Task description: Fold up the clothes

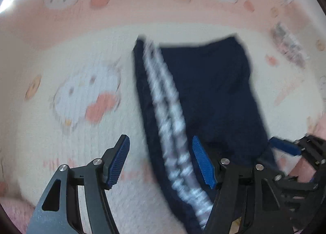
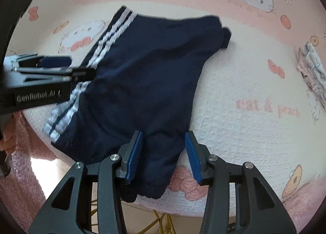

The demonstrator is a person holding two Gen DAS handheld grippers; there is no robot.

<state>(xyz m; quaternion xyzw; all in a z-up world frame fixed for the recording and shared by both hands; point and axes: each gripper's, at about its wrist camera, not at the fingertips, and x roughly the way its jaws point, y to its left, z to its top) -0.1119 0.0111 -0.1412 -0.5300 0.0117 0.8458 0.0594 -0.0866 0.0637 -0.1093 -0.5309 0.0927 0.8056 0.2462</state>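
While both grippers hang over it, the navy shorts [image 2: 142,75] lie spread on a cream and pink cat-print towel [image 2: 254,95] covering the tabletop, their white side stripes [image 2: 106,38] running along the left edge. The near hem droops over the towel's front edge. The right gripper [image 2: 164,152] has its jaws wide, one on either side of that near hem, not closed on the cloth. The left gripper [image 1: 161,160] also has its jaws wide, straddling the striped edge [image 1: 169,107]. That view is blurred.
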